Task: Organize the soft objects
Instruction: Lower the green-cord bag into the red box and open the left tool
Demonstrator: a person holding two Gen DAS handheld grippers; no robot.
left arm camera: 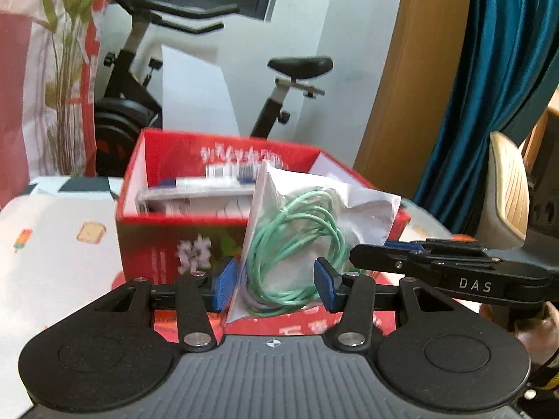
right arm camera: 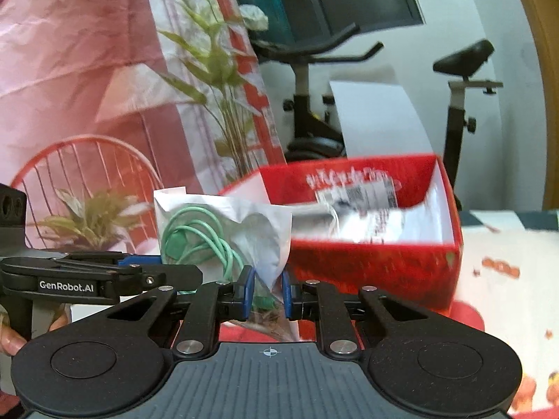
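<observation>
Clear plastic makes the bag (left arm camera: 307, 230), and inside it a thin green cable (left arm camera: 293, 244) is coiled in loose loops; the plastic is wrinkled and soft, so it will bend under its own weight. The bag is in the air just in front of the red box (left arm camera: 181, 244), with its top at about the level of the box's rim. The left tongs (left arm camera: 276, 282) stand about half open, with their blue pads on the two sides of the coil. The right tongs (right arm camera: 267, 293) are nearly closed and pinch one lower corner of the bag. I judge the step is carrying the bag to the box. The next move probably needs both tongs to pass over the box's near wall, then release. The box already holds some packets (left arm camera: 195, 195).
</observation>
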